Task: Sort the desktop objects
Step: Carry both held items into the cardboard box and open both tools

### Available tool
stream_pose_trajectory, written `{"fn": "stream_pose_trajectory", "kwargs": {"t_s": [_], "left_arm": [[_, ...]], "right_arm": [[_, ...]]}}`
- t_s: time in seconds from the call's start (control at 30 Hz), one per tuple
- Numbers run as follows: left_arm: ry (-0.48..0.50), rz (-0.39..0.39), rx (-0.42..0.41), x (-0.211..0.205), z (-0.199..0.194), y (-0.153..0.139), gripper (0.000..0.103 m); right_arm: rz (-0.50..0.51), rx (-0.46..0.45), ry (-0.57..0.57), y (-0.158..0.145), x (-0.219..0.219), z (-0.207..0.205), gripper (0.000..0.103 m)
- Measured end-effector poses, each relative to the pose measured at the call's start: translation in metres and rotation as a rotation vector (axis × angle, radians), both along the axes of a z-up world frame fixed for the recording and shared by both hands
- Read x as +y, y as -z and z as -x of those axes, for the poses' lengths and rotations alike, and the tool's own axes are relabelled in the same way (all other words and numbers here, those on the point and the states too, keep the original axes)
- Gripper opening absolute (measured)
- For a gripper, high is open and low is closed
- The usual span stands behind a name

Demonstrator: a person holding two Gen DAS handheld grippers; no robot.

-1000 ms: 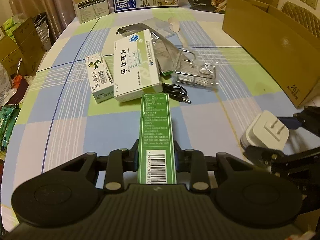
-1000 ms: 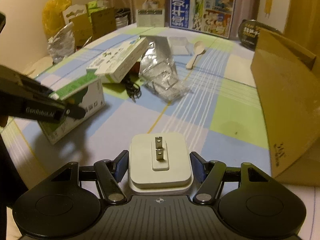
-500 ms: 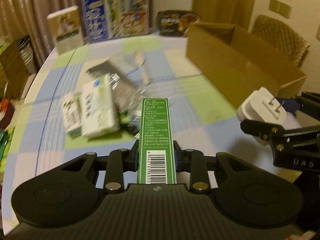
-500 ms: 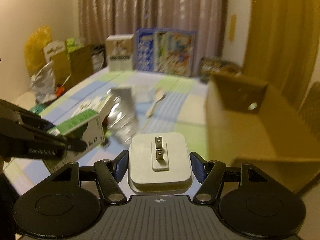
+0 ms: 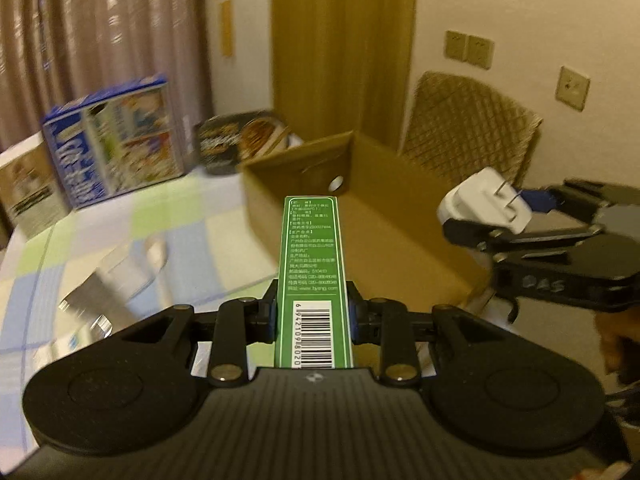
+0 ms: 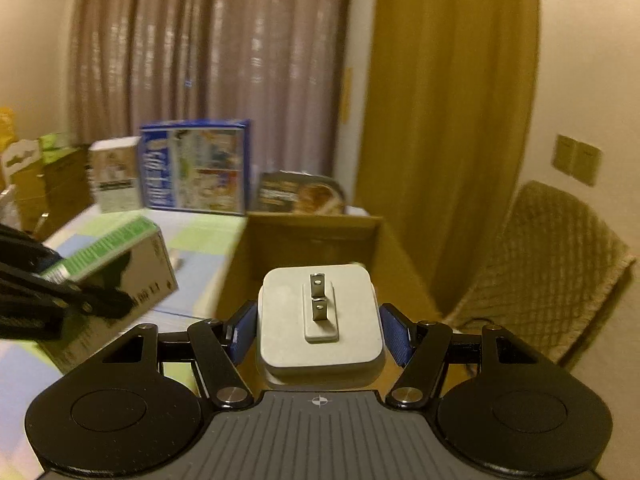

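Grip on both items is secure. Left gripper (image 5: 313,314) is clamped across the barcode end of the green carton (image 5: 313,264), so its length projects forward over the cardboard box (image 5: 404,240). Right gripper (image 6: 319,330) pinches the white plug adapter (image 6: 319,316) by its sides, prongs upward, also facing the box; deposit appears to be the intent.

The long green cardboard box (image 5: 313,276) carries a barcode numbered 694210980 and small Chinese print. White letters "DAS" mark the black right gripper (image 5: 486,210) body. Other packaging is too blurred.
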State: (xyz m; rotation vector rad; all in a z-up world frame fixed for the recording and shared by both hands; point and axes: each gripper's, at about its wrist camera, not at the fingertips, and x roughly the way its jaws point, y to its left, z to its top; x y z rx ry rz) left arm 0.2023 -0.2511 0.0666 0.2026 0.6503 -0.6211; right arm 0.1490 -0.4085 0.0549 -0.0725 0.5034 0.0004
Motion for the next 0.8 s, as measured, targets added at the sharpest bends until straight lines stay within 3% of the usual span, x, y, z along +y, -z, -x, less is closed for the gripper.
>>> {"fn": "stream_pose_trajectory", "kwargs": {"t_s": [0.4, 0.8], "left_arm": [[0.095, 0.018, 0.071, -0.085, -0.042, 0.028, 0.025], [0.102, 0.004, 0.087, -0.097, -0.055, 0.056, 0.026]], "right_arm": [[0.009, 0.079, 0.032, 0.034, -0.054, -0.029, 0.062], [-0.006, 0.114, 0.025, 0.052, -0.054, -0.042, 0.062]]}}
